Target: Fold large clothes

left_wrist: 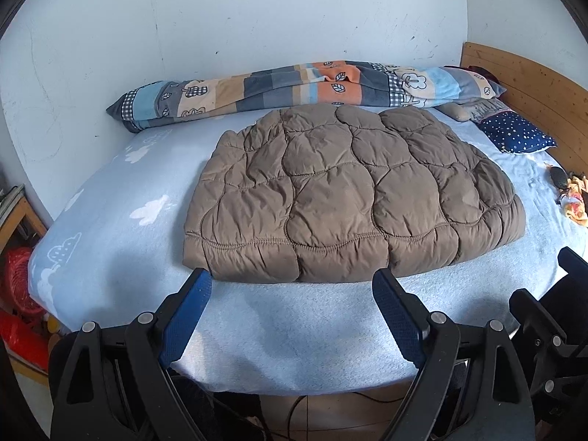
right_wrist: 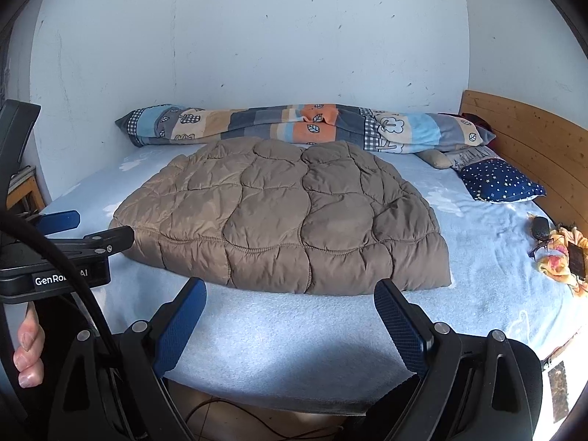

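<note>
A brown quilted jacket [left_wrist: 330,198] [right_wrist: 286,217] lies folded into a broad, flat bundle on the light blue bed sheet [left_wrist: 294,327] [right_wrist: 286,334], its stitched hem facing me. My left gripper [left_wrist: 292,278] hovers over the front strip of the bed just short of that hem. It is open, with nothing between its blue pads [left_wrist: 183,316]. My right gripper [right_wrist: 290,286] stands beside it to the right, also open and empty, its pads [right_wrist: 398,327] clear of the jacket. The left gripper [right_wrist: 104,226] shows at the left edge of the right wrist view, and the right gripper [left_wrist: 544,279] at the right edge of the left wrist view.
A rolled patchwork blanket [left_wrist: 294,84] [right_wrist: 301,125] lies along the white wall behind the jacket. A navy star pillow [left_wrist: 514,132] [right_wrist: 499,180] sits by the wooden headboard [right_wrist: 533,147]. Glasses, a dark case and a floral cloth [right_wrist: 558,257] lie at the right. Red items [left_wrist: 18,294] sit on the floor at the left.
</note>
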Demonstrator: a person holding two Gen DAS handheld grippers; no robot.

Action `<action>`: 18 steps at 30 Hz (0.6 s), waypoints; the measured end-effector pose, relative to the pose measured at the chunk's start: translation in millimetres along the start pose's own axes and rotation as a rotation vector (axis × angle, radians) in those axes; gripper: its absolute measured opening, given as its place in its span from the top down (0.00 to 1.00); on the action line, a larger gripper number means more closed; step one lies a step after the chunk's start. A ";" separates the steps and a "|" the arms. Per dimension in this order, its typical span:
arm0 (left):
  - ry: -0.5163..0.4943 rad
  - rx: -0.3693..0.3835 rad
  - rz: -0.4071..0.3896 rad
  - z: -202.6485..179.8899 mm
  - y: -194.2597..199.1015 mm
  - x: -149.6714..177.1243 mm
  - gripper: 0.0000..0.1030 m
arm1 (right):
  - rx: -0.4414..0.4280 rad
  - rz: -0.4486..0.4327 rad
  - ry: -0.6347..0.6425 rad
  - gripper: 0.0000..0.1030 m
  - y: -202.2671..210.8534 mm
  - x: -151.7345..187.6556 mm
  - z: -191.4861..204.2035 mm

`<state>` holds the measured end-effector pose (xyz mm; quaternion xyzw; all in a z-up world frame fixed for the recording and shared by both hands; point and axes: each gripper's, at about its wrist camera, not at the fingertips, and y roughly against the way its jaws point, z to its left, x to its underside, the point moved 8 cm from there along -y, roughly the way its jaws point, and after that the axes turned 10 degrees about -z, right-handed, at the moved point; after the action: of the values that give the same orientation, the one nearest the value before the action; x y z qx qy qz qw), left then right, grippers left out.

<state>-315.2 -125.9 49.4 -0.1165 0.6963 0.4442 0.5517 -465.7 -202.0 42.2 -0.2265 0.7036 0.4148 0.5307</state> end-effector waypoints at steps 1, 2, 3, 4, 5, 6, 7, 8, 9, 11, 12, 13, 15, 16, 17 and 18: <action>0.000 0.001 0.005 0.1 -0.9 1.3 0.14 | -0.001 0.001 0.002 0.07 -0.4 0.6 0.5; -0.001 0.000 0.010 0.0 -1.8 2.4 0.14 | -0.001 0.003 0.002 0.08 -1.2 1.1 0.7; -0.003 -0.001 0.015 0.1 -2.7 3.5 0.14 | -0.002 0.007 0.002 0.08 -1.6 1.8 1.4; -0.002 0.000 0.018 0.0 -3.4 4.1 0.14 | -0.003 0.010 0.001 0.08 -2.2 2.7 1.5; 0.000 -0.001 0.018 0.1 -3.7 4.3 0.14 | -0.003 0.013 0.002 0.07 -2.9 3.5 1.5; 0.001 -0.001 0.018 0.5 -3.9 4.0 0.14 | -0.001 0.017 0.003 0.07 -3.6 4.3 1.3; 0.001 -0.002 0.017 0.5 -4.1 3.9 0.14 | -0.001 0.019 0.002 0.08 -4.3 4.5 1.0; 0.001 0.000 0.018 0.3 -4.1 3.8 0.14 | -0.001 0.020 0.001 0.07 -4.7 4.7 0.7; 0.000 0.002 0.021 -0.3 -4.4 4.1 0.14 | -0.001 0.022 -0.001 0.08 -5.0 4.6 0.4; -0.004 0.002 0.026 -1.5 -5.7 4.9 0.14 | 0.001 0.024 -0.002 0.08 -5.8 4.9 -0.2; -0.007 0.004 0.028 -2.0 -6.3 5.3 0.14 | 0.001 0.026 -0.005 0.07 -6.7 4.8 -0.5; -0.009 0.007 0.030 -2.8 -7.1 5.5 0.14 | 0.002 0.028 -0.007 0.07 -7.2 5.3 -0.9; -0.011 0.007 0.031 -4.1 -7.7 5.8 0.14 | 0.003 0.031 -0.008 0.07 -7.7 6.0 -1.4; -0.012 0.007 0.031 -4.4 -7.9 5.8 0.14 | 0.001 0.032 -0.010 0.07 -8.0 6.1 -1.6; -0.011 0.007 0.032 -4.6 -7.8 5.9 0.14 | 0.001 0.033 -0.011 0.07 -8.4 6.3 -1.9; -0.011 0.007 0.033 -4.7 -8.0 6.1 0.14 | 0.002 0.034 -0.011 0.07 -8.9 6.6 -1.8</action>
<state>-315.3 -132.0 40.2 -0.1004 0.6967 0.4512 0.5486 -462.1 -207.6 33.2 -0.2115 0.7048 0.4243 0.5278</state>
